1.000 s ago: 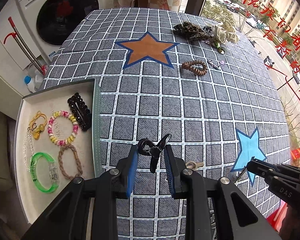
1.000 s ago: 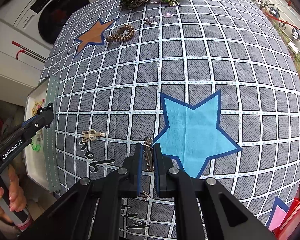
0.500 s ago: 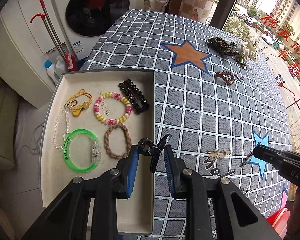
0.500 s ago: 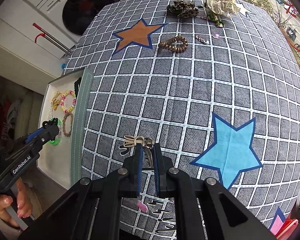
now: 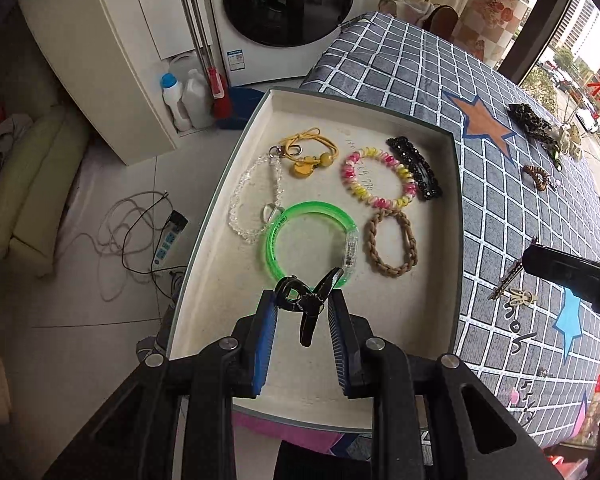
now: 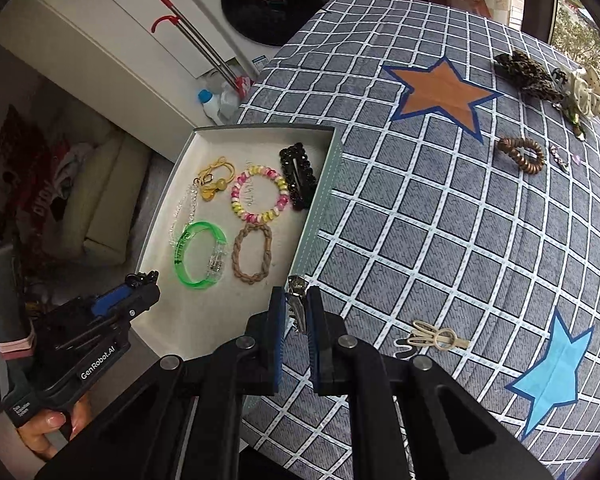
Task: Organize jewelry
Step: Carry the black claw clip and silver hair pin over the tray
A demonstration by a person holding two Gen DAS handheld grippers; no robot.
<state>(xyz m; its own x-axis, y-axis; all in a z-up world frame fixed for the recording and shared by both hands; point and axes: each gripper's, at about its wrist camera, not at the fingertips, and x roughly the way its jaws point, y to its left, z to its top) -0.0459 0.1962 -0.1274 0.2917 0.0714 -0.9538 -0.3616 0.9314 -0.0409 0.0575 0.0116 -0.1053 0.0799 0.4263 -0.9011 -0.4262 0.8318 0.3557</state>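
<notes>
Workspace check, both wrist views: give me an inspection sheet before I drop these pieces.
Surface: checked grey tablecloth with star patches.
Job's things: tray holds six pieces, among them a green bangle and a beaded bracelet; brown coil and beige clip lie on the cloth.
Clutter: scrunchies at the far edge.
Grippers: left hand-held gripper holds a black claw clip over the tray; right hand-held gripper holds a metal clip.
Cables: power strip and cords on the floor.
Surroundings: washing machine, window.
</notes>
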